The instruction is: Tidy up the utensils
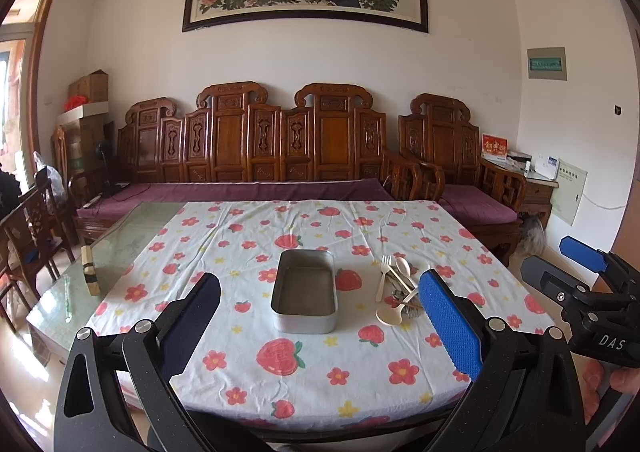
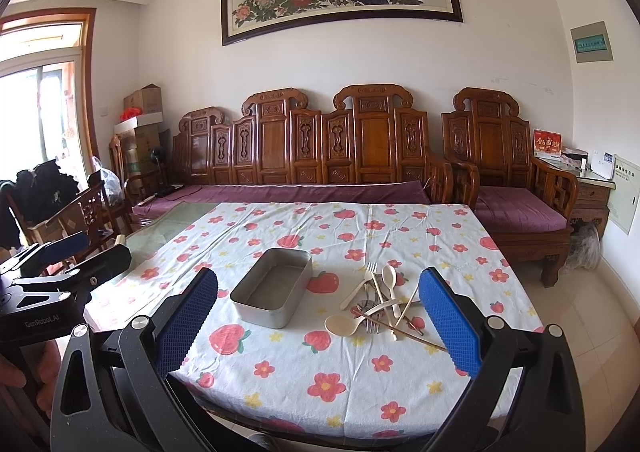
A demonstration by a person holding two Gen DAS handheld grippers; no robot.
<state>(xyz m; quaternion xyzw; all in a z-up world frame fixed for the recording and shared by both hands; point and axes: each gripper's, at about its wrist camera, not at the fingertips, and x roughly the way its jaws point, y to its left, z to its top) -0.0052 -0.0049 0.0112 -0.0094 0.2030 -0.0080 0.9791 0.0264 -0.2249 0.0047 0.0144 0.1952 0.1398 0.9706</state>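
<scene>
Both tongs, the left tongs [image 1: 320,324] and the right tongs [image 2: 318,322], are hanging spread and empty over the surface [image 2: 360,384], while the utensils [image 2: 378,302] are lying heaped, mostly pointing away, just right of the tin [image 2: 272,288], nearer the right tongs.

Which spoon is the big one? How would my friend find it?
Find the metal tin mid-table on the flowery tablecloth. Right of it lies the utensil pile. The big cream spoon is nearest you, its round bowl pointing left, wider than the others.
</scene>
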